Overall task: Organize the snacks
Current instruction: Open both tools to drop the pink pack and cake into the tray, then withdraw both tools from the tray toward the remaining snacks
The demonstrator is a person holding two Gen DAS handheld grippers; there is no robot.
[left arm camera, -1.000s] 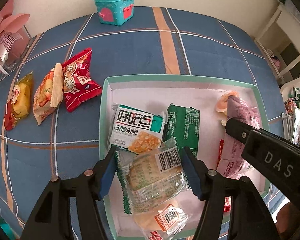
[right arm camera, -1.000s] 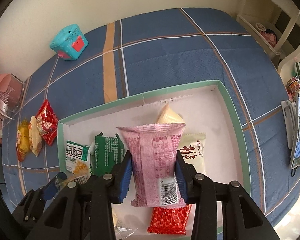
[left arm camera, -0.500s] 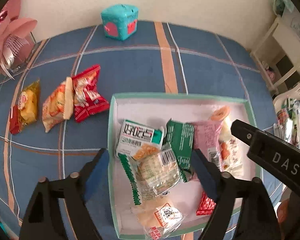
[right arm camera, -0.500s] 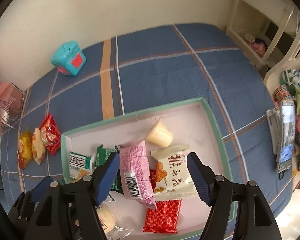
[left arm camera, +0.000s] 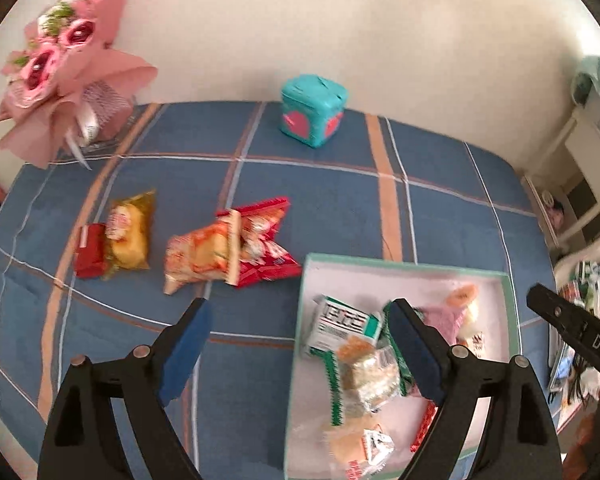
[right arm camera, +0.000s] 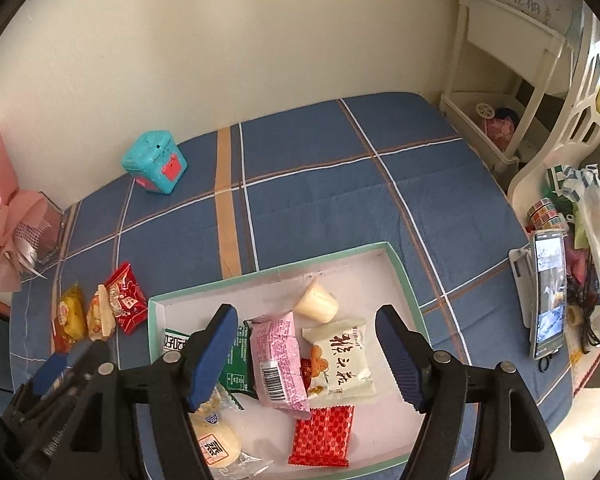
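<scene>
A shallow white box with a green rim (left arm camera: 403, 266) (right arm camera: 268, 272) lies on the blue checked cloth and holds several snacks. My left gripper (left arm camera: 298, 306) hangs above its left edge; its jaws are opening with nothing between them. The clear-wrapped cake (left arm camera: 371, 380) lies loose in the box below it. Over the box my right gripper (right arm camera: 305, 310) stands open and empty, with the pink packet (right arm camera: 278, 360) lying under it beside a white packet (right arm camera: 341, 360) and a red one (right arm camera: 323, 436). Left of the box, a yellow packet (left arm camera: 128, 236), an orange packet (left arm camera: 198, 256) and a red packet (left arm camera: 268, 240) rest on the cloth.
A teal toy box (left arm camera: 311, 110) stands by the back wall and a pink bouquet (left arm camera: 60, 92) at the far left. A phone on a stand (right arm camera: 547, 292) and clutter sit at the right edge. A white shelf (right arm camera: 499, 80) stands beyond the table's right corner.
Both grippers opened and rose. The left let go of the clear-wrapped cake and the right let go of the pink packet; both now lie in the box. The left view swung leftward.
</scene>
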